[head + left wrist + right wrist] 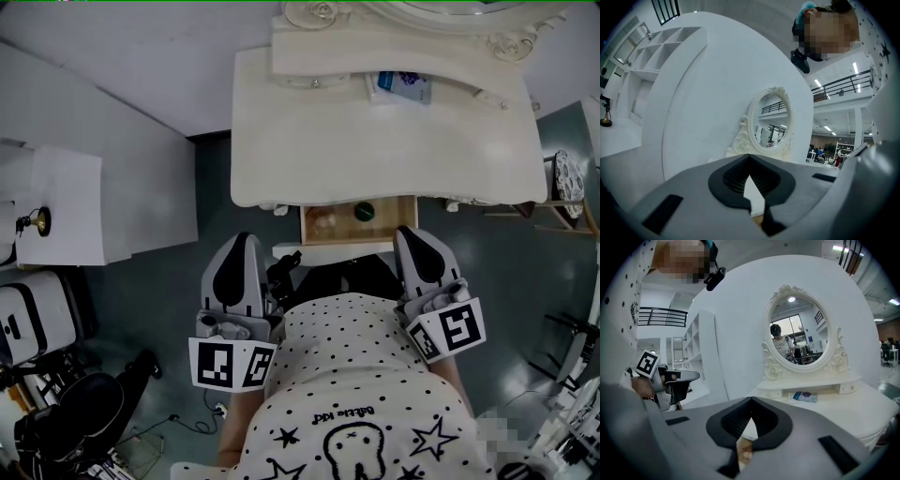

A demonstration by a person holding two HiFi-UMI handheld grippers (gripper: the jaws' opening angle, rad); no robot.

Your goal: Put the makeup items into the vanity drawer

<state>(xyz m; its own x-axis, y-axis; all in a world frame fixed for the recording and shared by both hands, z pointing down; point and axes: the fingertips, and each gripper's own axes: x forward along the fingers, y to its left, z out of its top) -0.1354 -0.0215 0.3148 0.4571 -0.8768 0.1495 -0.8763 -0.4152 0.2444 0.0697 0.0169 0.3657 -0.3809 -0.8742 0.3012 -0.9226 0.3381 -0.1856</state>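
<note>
The white vanity stands in front of me, with its wooden drawer pulled open under the front edge. Inside the drawer lie a dark green round item and a pale item. A blue and white packet rests on the vanity's back shelf below the oval mirror. My left gripper is shut and empty, held near my body, short of the drawer's left side. My right gripper is likewise shut and empty, by the drawer's right corner.
A white side unit with a small gold object stands at the left. Black equipment and cables crowd the floor at the lower left. A rack with a patterned round object stands right of the vanity.
</note>
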